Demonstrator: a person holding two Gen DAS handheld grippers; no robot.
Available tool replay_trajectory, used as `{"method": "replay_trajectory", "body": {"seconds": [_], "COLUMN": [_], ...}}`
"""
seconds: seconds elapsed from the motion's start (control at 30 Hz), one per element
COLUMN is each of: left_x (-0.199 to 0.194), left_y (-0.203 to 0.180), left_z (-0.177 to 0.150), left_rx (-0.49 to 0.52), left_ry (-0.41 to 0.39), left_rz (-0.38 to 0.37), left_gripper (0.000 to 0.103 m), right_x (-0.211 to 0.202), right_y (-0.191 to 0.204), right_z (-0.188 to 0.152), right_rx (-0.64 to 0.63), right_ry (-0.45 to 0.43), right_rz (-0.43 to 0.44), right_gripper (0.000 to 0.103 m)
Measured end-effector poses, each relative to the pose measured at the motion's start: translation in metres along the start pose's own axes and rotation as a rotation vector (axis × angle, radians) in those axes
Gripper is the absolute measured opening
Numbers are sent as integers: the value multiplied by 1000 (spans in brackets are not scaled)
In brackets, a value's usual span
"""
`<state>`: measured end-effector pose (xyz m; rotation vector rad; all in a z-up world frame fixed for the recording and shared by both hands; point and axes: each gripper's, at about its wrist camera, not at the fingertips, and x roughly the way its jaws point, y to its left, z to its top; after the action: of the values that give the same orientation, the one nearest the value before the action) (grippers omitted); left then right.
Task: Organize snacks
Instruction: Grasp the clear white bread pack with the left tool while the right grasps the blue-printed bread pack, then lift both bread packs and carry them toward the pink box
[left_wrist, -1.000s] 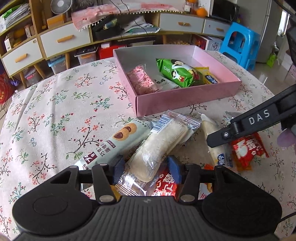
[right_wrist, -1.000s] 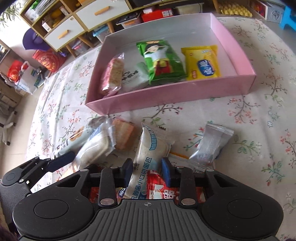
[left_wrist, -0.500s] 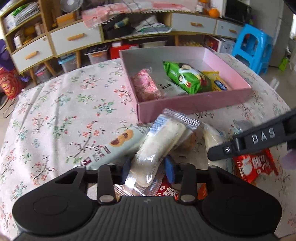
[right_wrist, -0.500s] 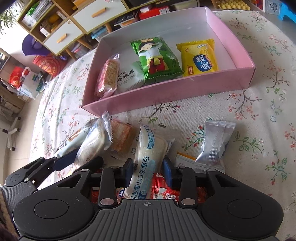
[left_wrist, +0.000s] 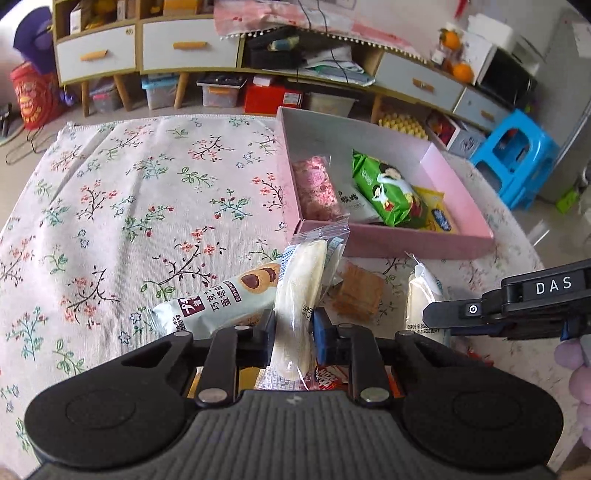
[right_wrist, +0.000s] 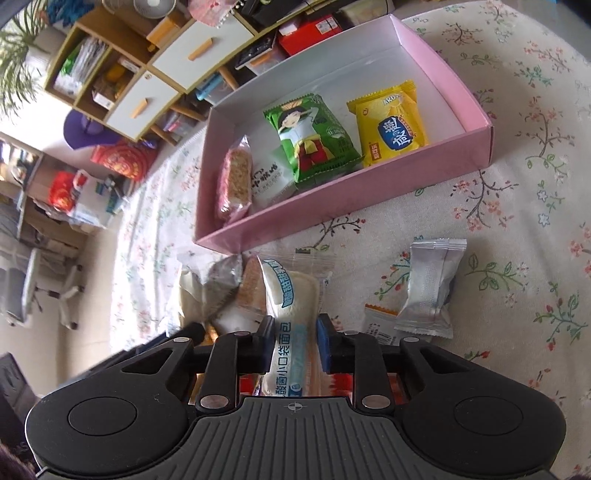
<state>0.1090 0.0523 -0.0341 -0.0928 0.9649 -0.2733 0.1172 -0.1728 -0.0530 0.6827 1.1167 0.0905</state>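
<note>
Left claw (left_wrist: 293, 330): closed on the near end of a clear-wrapped bread roll (left_wrist: 300, 295); the roll's far end pointed at the pink box (left_wrist: 413, 243).
Right claw (right_wrist: 295, 341): clamped on a blue-lettered bread pack (right_wrist: 291, 306), over the loose pile in front of the box.
Handling: both packs judged light, soft, crushable, with slick film; mid-body hold advised, gentle squeeze.

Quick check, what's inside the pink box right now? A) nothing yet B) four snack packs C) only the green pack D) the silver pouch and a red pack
B: in the pink box lie a pink bar, a white pack, a green pack and a yellow pack; the silver pouch sits outside on the tablecloth.
</note>
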Motion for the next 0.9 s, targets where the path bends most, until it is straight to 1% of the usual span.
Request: {"method": "replay_trajectory", "body": {"seconds": [0.17,0.3,0.5,0.63,0.7,0.8,0.9], "left_x": [-9,-13,-12,-7,-2,8,18], "left_y": [1,1,-5,-9,-11,-18,-23], "left_z": [4,9,15,24,29,41,56], "left_rx": [-28,-51,-93,-117,-118,-102,-114], "left_ry": [-33,-54,-89,-106,-102,-98,-105], "left_rz": [-18,-29,-37,-33,-45,-43,-69], "left_gripper": [19,19,19,19,19,19,19], "right_x": [-8,-16,-33,-38,-40,-42,-43], "right_y": [-2,-2,-9,-20,-24,-31,-35], "right_z": [4,7,22,33,41,56,73], "right_rx": [39,66,112,137,144,157,164], "right_ry": [-7,-30,-116,-154,-175,-220,-263], "right_rz": [69,109,148,146,129,99,85], "right_gripper": [23,23,23,23,23,23,23]}}
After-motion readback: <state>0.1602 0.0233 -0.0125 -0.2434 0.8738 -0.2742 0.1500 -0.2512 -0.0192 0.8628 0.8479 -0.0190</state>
